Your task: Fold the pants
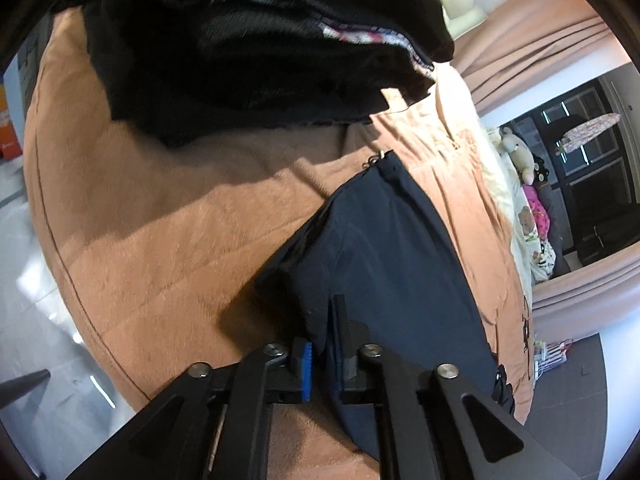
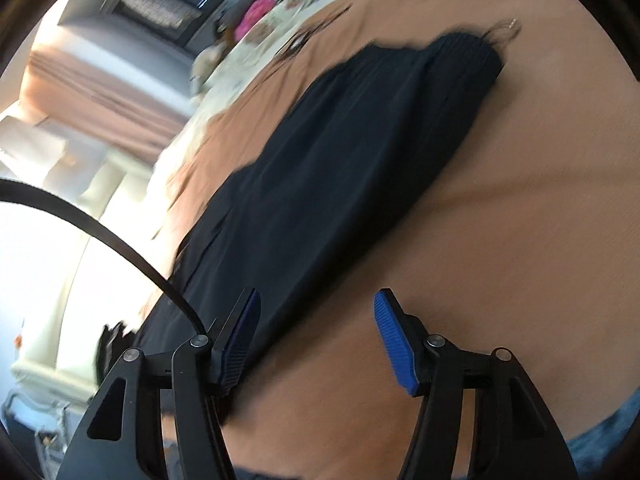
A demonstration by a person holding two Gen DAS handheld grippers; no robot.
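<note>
Dark navy pants (image 1: 380,248) lie folded in a long strip on an orange blanket (image 1: 180,220) spread over a bed. My left gripper (image 1: 324,332) is at the strip's near corner, its jaws almost together with a fold of the navy cloth pinched between them. In the blurred right wrist view the same pants (image 2: 340,152) stretch away toward the upper right. My right gripper (image 2: 317,296) hovers open above the blanket (image 2: 500,240) by their near end. Its left finger (image 2: 240,332) overlaps the cloth's edge, and nothing is between the blue pads.
A heap of black clothes (image 1: 240,60) with a patterned edge lies on the blanket beyond the pants. Soft toys (image 1: 516,148) and pale bedding line the bed's far side, below pink curtains (image 1: 540,40). A black cable (image 2: 100,232) arcs in from the left.
</note>
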